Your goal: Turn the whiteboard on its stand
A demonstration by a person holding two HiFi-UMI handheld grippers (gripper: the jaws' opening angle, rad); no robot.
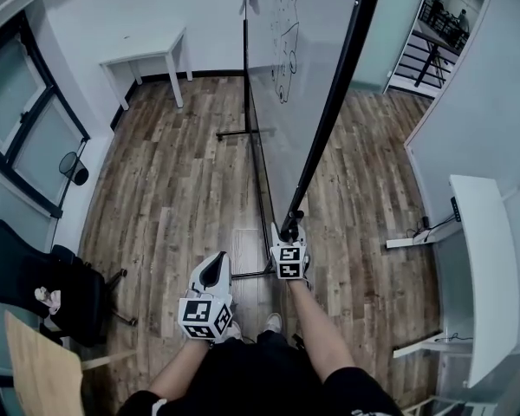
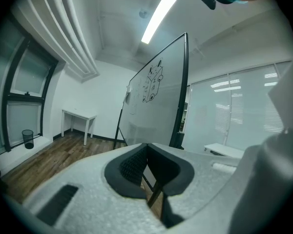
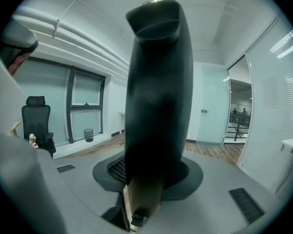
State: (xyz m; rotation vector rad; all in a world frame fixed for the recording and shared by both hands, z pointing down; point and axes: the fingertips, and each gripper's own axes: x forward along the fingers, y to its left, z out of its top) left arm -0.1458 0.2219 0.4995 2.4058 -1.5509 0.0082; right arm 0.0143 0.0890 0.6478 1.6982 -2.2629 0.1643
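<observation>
Wooden floor (image 1: 173,198) spreads around the whiteboard (image 1: 299,68), which stands tilted on its stand (image 1: 245,102) straight ahead of the person. A small white desk (image 1: 147,55) at the far wall, a black office chair (image 1: 43,289) and a bin (image 1: 74,167) by the left windows, and a long white desk (image 1: 490,267) along the right wall are all well apart from it. The right tool (image 1: 289,232) is clamped on the lower end of the board's black frame (image 3: 158,96), and the left tool (image 1: 213,271) hangs just beside it, jaws together and holding nothing.
</observation>
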